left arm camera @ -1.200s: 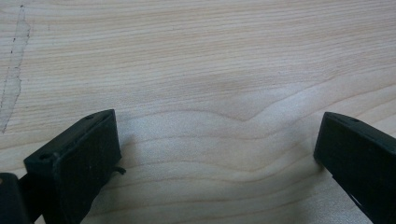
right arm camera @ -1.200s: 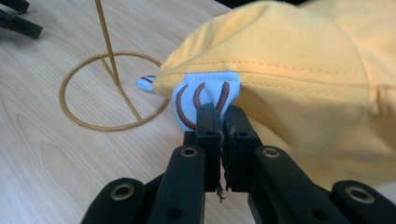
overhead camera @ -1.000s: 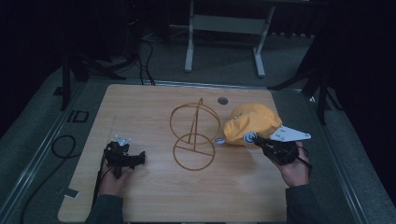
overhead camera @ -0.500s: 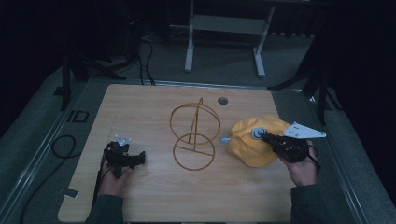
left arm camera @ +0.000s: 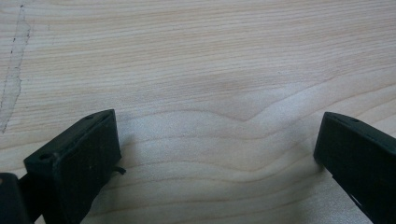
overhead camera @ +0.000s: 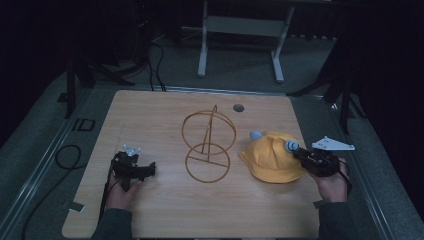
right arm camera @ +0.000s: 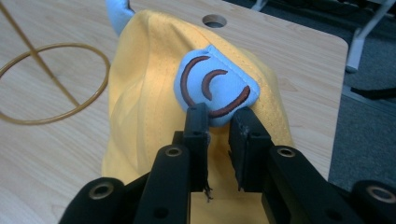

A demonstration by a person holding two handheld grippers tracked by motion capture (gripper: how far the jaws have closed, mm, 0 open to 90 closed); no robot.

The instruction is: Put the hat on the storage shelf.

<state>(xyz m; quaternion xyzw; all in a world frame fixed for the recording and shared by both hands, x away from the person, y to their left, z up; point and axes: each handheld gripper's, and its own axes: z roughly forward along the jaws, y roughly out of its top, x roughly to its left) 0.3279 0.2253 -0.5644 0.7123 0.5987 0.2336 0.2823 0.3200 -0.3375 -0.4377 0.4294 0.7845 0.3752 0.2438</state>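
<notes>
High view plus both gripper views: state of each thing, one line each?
yellow hat: crown up, flat on the table, right of the stand.
blue ear: between the right gripper's jaws, which have just been opening.
wire stand: upright, untouched.
left gripper: open, nothing between its jaws, over bare wood.

Yellow hat: soft fabric bucket style, stitched seams, crown up, brim flat on wooden table. Lies directly ahead of right gripper, crown touching its jaw tips. Two light blue padded ears on crown; near ear, with brown curved stitching, sits just beyond jaw tips, its lower edge in narrow gap between them; far ear on side away from gripper.
</notes>
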